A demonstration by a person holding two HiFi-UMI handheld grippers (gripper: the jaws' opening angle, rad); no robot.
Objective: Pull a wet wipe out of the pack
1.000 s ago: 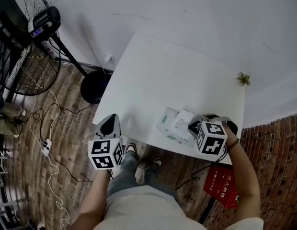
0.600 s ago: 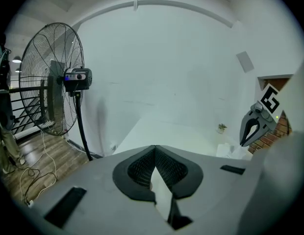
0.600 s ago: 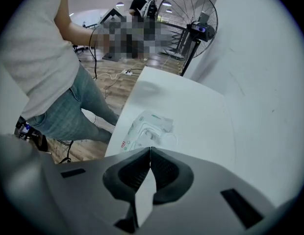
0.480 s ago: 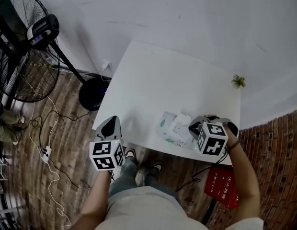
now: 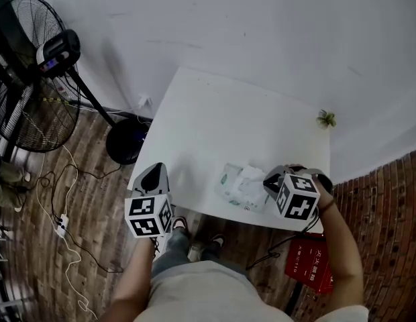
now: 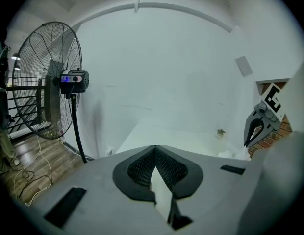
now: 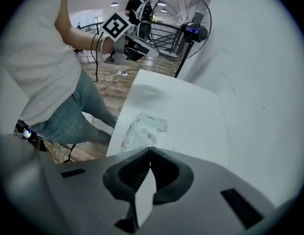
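The wet wipe pack lies flat near the front edge of the white table, with a crumpled white wipe standing out of its top. My right gripper hangs just right of the pack, jaws shut with nothing seen between them. From the right gripper view the pack lies just ahead of the shut right gripper. My left gripper is held off the table's front left corner, also shut and holding nothing; the left gripper points across the table.
A standing fan and its round base are on the wooden floor to the left, with cables trailing there. A small plant sits at the table's far right corner. A red box lies on the floor by the right arm.
The head view has shifted, so the table sits lower in the picture. Both grippers and the pack keep about the same places relative to one another.
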